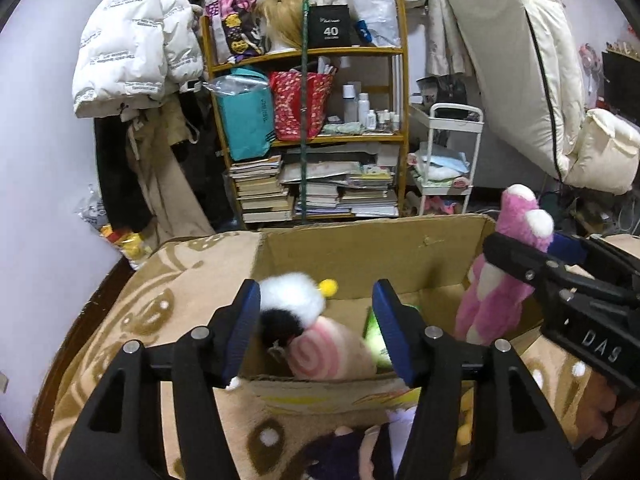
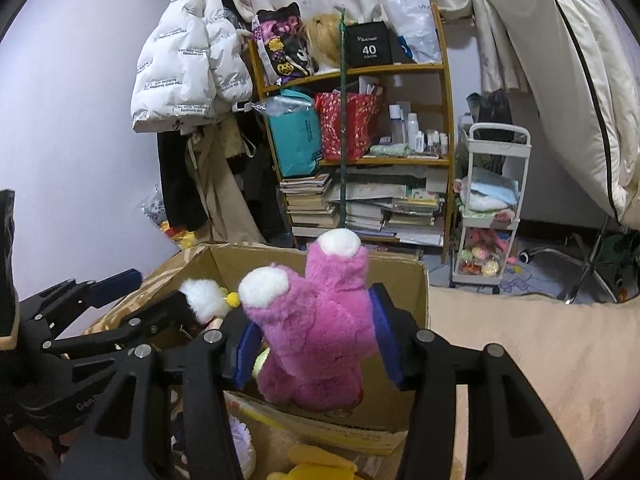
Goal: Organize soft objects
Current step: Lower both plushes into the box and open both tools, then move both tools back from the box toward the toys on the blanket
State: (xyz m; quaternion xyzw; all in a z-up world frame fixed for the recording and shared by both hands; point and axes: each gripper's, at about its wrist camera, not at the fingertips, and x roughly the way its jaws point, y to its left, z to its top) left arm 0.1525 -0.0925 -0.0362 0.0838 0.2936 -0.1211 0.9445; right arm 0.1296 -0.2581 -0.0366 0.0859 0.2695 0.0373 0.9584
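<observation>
An open cardboard box (image 1: 360, 256) stands on a beige patterned blanket (image 1: 184, 280). Inside lie a white, black and pink swirl plush (image 1: 316, 336) and something green (image 1: 374, 336). My left gripper (image 1: 316, 332) is open above the box's near rim, with the swirl plush below between its fingers. My right gripper (image 2: 316, 340) is shut on a pink plush with white ears (image 2: 320, 320), holding it upright over the box (image 2: 400, 280). The pink plush (image 1: 504, 280) also shows at the right in the left wrist view.
More plush toys lie on the blanket in front of the box (image 1: 360, 448) (image 2: 316, 464). A wooden shelf (image 1: 312, 120) with bags and books, a white cart (image 1: 448, 160), hanging coats (image 1: 136, 52) and a mattress (image 1: 520, 60) stand behind.
</observation>
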